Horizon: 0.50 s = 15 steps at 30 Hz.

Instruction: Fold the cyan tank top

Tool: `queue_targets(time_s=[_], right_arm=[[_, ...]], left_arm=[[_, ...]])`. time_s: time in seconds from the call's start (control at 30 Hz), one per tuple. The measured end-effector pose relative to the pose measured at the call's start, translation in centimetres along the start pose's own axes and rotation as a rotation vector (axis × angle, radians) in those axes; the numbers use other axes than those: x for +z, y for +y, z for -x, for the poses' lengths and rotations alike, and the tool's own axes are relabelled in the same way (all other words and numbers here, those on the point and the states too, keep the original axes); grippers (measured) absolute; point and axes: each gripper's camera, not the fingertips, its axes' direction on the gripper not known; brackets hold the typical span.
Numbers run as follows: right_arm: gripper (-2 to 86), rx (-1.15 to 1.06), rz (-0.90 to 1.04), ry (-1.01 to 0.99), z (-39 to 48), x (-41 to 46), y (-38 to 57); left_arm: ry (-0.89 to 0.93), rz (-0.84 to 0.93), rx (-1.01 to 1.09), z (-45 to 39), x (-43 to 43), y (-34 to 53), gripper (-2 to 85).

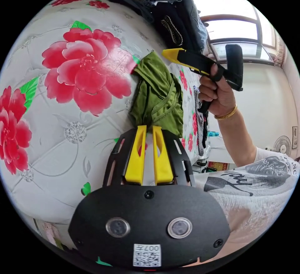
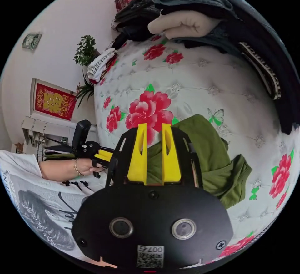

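White quilted bedspread [image 1: 62,149] with red flowers, crumpled olive-green garment [image 1: 157,97] lying just beyond my left gripper [image 1: 149,130], beneath my right gripper [image 2: 154,128], both jaw pairs slightly parted, gripping nothing.

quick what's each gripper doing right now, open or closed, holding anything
Left gripper: jaws nearly together at the edge of the green garment; a grip on it cannot be told.
Right gripper: jaws slightly apart above the garment, holding nothing visible.
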Motion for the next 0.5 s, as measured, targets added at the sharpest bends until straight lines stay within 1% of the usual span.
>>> queue_targets(time_s=[0.07,0.1,0.13,0.17,0.2,0.27,0.37,0.43,0.5], right_arm=[[5.6,0.103,-0.138,-0.074,-2.6,-4.8,6.0],[5.8,0.141,-0.165,-0.087,-3.6,-6.0,7.9],[6.3,0.234,-0.200,-0.092,-5.8,-8.1,11.8],[6.7,0.338,-0.213,-0.089,-8.2,-9.8,16.0],[6.9,0.397,-0.218,-0.091,-9.5,-10.5,18.2],[7.8,0.596,-0.240,-0.138,-13.1,-12.6,26.1],[8.5,0.703,-0.266,-0.216,-14.1,-13.4,31.4],[8.6,0.716,-0.271,-0.279,-14.2,-12.9,32.0],[8.4,0.736,-0.303,-0.342,-14.6,-12.4,32.0]], left_arm=[[0.004,-0.013,0.000,0.5,-1.1,0.5,5.6],[0.024,-0.021,0.002,0.9,-1.7,0.7,6.4],[0.038,-0.025,-0.007,1.5,-2.2,0.8,7.2],[0.043,-0.026,-0.011,1.8,-2.4,0.8,7.8],[0.057,-0.022,-0.013,2.3,-2.5,0.6,8.9],[0.088,0.004,-0.023,3.0,-2.2,-0.2,10.9],[0.180,0.037,-0.036,3.7,-1.0,-1.7,12.9],[0.232,0.061,-0.053,3.9,0.1,-3.1,12.8],[0.238,0.084,-0.054,3.9,0.8,-4.0,11.6]])
